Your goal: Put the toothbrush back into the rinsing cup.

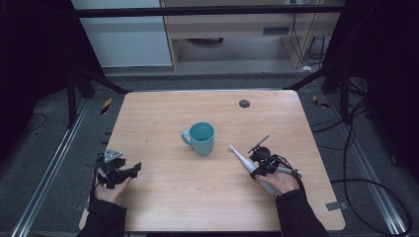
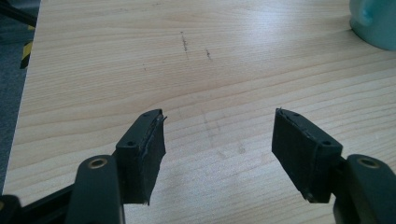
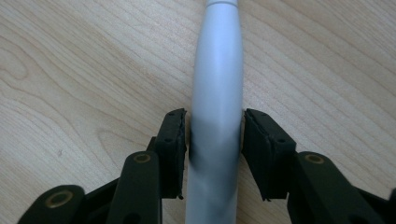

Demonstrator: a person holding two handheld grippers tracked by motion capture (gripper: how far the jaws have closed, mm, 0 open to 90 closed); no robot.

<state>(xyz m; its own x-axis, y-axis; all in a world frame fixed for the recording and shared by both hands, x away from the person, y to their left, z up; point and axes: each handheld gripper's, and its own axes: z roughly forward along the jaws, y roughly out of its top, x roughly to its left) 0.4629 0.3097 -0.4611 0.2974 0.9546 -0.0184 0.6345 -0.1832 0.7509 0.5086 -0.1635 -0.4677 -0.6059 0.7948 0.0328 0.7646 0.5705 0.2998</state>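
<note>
A white electric toothbrush [image 1: 241, 158] lies flat on the wooden table [image 1: 163, 113], right of centre, with its head pointing toward a teal mug [image 1: 201, 138]. My right gripper [image 1: 258, 166] is down over its handle. In the right gripper view both pads touch the sides of the grey-white handle [image 3: 218, 70], so the right gripper [image 3: 215, 135] is shut on it while it rests on the wood. My left gripper [image 1: 129, 171] sits at the table's left front, open, with bare table between the jaws [image 2: 217, 135]. The mug's base [image 2: 376, 23] shows at the top right of the left gripper view.
A small dark round disc [image 1: 244, 103] sits near the table's far edge. A strip of grey tape [image 1: 336, 205] marks the front right corner. Cables [image 1: 375, 187] run over the floor on the right, and metal frame rails [image 1: 49, 173] flank the table.
</note>
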